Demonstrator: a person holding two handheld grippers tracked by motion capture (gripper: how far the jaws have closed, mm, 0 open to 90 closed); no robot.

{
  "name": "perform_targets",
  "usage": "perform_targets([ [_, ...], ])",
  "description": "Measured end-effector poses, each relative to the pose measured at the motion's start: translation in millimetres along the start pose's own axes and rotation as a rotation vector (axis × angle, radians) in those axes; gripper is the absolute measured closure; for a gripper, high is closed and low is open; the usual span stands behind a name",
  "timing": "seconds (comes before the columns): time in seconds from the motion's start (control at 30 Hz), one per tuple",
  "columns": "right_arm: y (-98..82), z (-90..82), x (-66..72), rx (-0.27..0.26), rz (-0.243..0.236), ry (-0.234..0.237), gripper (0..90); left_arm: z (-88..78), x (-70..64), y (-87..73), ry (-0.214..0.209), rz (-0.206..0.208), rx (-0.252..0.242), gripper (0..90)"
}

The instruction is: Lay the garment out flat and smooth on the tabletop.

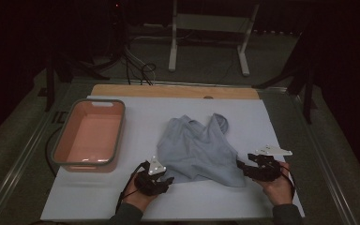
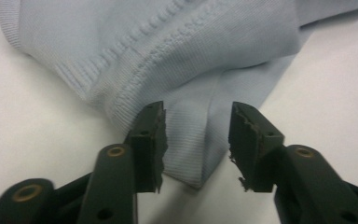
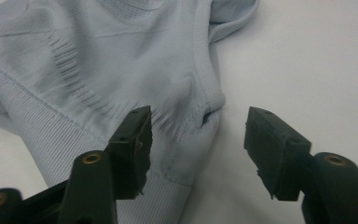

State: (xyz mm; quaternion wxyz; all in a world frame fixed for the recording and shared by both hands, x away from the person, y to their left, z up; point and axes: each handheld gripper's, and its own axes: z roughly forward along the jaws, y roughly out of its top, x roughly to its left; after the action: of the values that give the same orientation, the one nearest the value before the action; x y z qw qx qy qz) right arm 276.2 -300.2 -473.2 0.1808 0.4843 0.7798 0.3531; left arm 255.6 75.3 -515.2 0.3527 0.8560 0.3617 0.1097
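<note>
Empty pink basin [image 1: 90, 136] on white mat [image 1: 136, 197]; wooden board [image 1: 173, 91] behind.

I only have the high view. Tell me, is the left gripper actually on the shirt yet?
Observer: Not gripping. In the left gripper view the left gripper stands open, with a corner of the shirt lying between its jaws, pads clear of it.
Operator: And the right one?
Observer: The right gripper is open too; the ribbed hem runs under its left jaw, and bare table lies under the other jaw.
Operator: What fabric is it?
Observer: Up close it is a fine knit, with ribbed bands along the edges.
</note>
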Motion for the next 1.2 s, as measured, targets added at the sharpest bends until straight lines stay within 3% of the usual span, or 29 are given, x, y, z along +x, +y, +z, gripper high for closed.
perform_targets([
  [0.07, 0.0, 0.6, 0.1, 0.002, 0.001, 0.006, 41.7, 0.0, 0.0, 0.0, 0.0, 0.0, 0.0, 60.9],
  [0.1, -0.3, 2.6, 1.2, 0.011, -0.004, 0.008, 44.7, 1.9, -4.8, 0.9, 0.066, 0.042, 0.008, 67.5],
  [0.2, -0.4, 5.7, 3.5, 0.025, -0.014, 0.014, 46.3, 2.8, -7.9, 1.6, 0.097, 0.064, 0.01, 74.1],
  [0.27, 0.4, 8.3, 6.4, 0.036, -0.025, 0.019, 48.3, 1.6, -7.0, 1.5, 0.097, 0.064, 0.011, 84.0],
  [0.37, 1.8, 10.4, 8.7, 0.04, -0.026, 0.024, 49.5, -2.4, -4.0, 0.2, 0.08, 0.042, 0.002, 88.7],
  [0.77, 15.9, 21.0, 1.8, 0.041, -0.001, -0.022, 57.9, -26.1, 10.3, -3.2, 0.052, -0.048, -0.066, 89.7],
  [1.13, 25.7, 46.1, -4.8, 0.088, 0.036, -0.019, 61.1, -41.8, 16.5, -5.5, 0.069, -0.068, -0.112, 89.8],
  [1.2, 26.1, 49.3, -3.9, 0.098, 0.031, -0.014, 68.4, -43.5, 18.1, -5.6, 0.075, -0.077, -0.118, 89.8],
])
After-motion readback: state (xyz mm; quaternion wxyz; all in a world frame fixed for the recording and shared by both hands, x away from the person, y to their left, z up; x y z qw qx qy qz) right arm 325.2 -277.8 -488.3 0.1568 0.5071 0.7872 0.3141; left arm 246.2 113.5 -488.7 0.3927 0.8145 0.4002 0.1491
